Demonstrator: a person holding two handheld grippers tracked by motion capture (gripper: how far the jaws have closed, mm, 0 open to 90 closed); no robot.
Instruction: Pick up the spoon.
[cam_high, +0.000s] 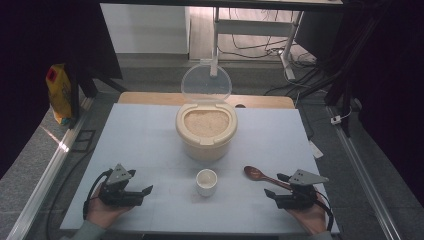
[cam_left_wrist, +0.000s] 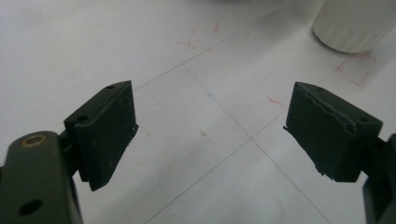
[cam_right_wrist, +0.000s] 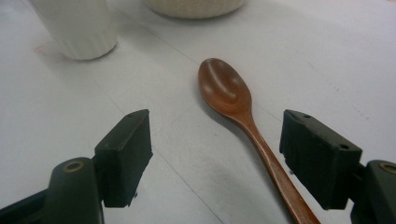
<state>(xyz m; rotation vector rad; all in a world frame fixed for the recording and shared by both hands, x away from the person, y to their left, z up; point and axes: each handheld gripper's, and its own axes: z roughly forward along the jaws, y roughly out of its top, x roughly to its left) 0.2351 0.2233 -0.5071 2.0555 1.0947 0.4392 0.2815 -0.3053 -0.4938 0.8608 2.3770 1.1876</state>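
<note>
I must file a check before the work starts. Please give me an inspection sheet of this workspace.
Surface: white table, faint red pen marks and thin lines, one small grain near the left jaws.
Job's things: wooden spoon lying flat; white cup; rice container, full, clear lid raised.
Clutter: nothing seen on the table.
Grippers: left hand-held gripper open, nothing between the jaws; right hand-held gripper open, spoon handle between the jaws, not gripped.
Cables: one black cable trails from the left gripper; loose cables on the floor behind.
Surroundings: yellow bag on the floor at left; desk frame behind.
</note>
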